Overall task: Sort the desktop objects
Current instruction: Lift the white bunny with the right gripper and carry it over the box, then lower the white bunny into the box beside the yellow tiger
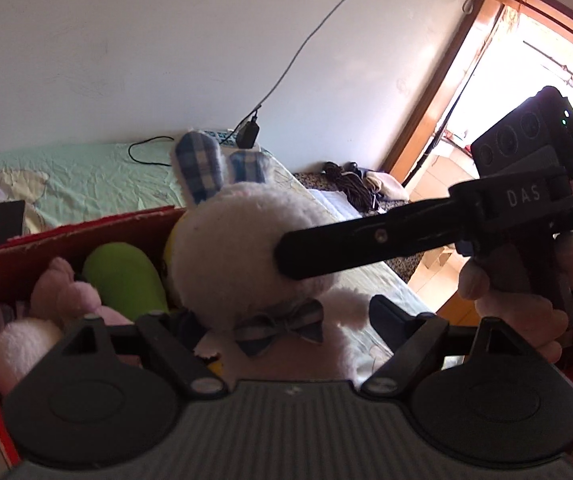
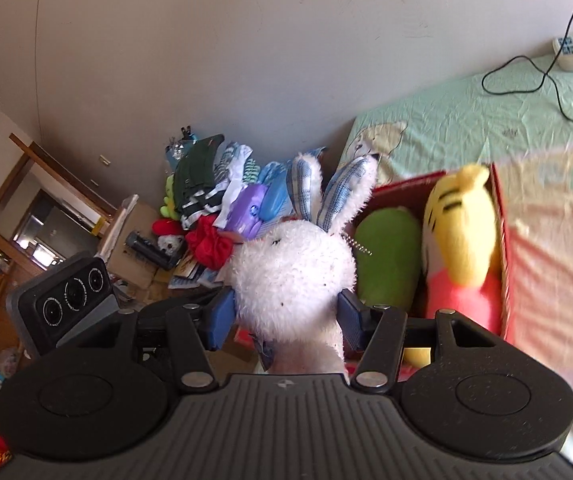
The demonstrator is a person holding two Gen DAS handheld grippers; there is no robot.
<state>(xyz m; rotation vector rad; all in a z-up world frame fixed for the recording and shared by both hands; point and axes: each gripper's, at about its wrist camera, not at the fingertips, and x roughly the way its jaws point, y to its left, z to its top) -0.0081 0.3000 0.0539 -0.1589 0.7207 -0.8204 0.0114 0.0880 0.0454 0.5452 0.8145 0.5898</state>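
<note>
Right wrist view: right gripper (image 2: 286,316) clamps one white plush rabbit (image 2: 292,276) by the head, just beside the red box (image 2: 502,248) holding two visible toys. Left gripper (image 1: 274,320) brackets the rabbit's body; its grip cannot be told.

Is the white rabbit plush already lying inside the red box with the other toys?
No. The right gripper holds the white rabbit plush by its head, up in front of the red box.

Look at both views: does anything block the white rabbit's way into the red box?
Partly. The right tool grips the white rabbit at the red box, which already holds a green toy, a yellow toy and a pink toy; little free room shows.
</note>
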